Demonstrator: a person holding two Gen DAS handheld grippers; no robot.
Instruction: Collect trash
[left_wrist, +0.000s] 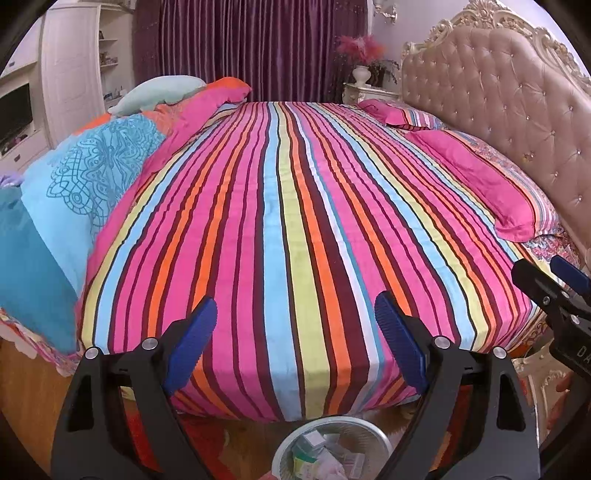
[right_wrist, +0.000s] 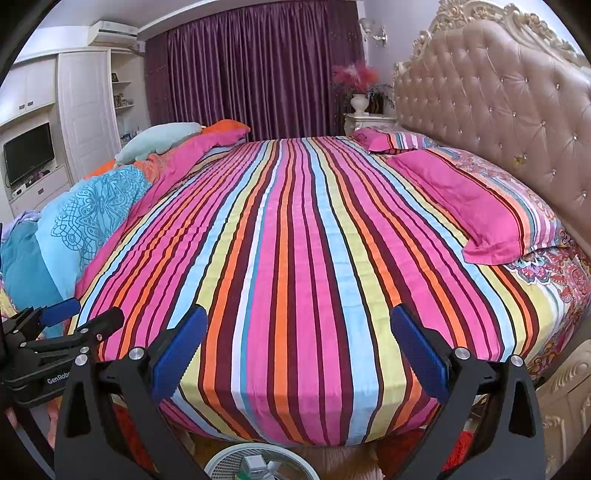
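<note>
Striped bed bare of litter; trash lies in the bin below both grippers.

The bin stands on the floor at the bed's foot, just beneath and between the left gripper fingers. The right gripper hangs beside it. Both are spread wide, grasping nothing.

Two black handheld tools with blue ribbed pads hover side by side, angled downward: the left tool and the right tool both stand wide apart at the fingers, nothing gripped between them.
</note>
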